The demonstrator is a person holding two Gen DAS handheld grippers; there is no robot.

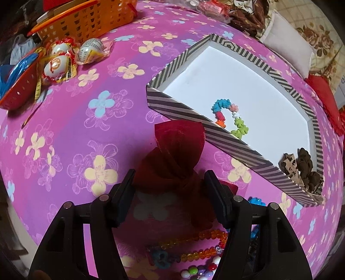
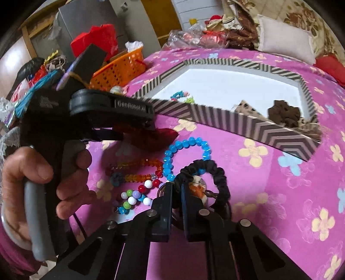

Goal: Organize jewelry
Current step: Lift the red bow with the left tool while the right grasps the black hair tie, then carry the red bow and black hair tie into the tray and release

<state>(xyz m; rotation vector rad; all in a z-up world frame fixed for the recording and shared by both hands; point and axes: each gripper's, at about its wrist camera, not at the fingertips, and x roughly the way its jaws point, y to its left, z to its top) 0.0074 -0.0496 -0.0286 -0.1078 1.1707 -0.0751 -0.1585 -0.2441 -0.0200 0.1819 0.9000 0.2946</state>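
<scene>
My left gripper is shut on a dark red organza pouch and holds it just above the pink flowered cloth, in front of the striped box. The box holds a colourful flower bracelet and brown scrunchies. My right gripper is shut on a black scrunchie lying on the cloth. Beside it lie a blue bead bracelet, an orange bead strand and a multicoloured bead bracelet. The left gripper with the pouch shows in the right wrist view.
An orange basket stands at the far left. Wrapped eggs and a red basket lie at the left edge. Pillows and cloth lie behind the box. The bed cloth extends to the right.
</scene>
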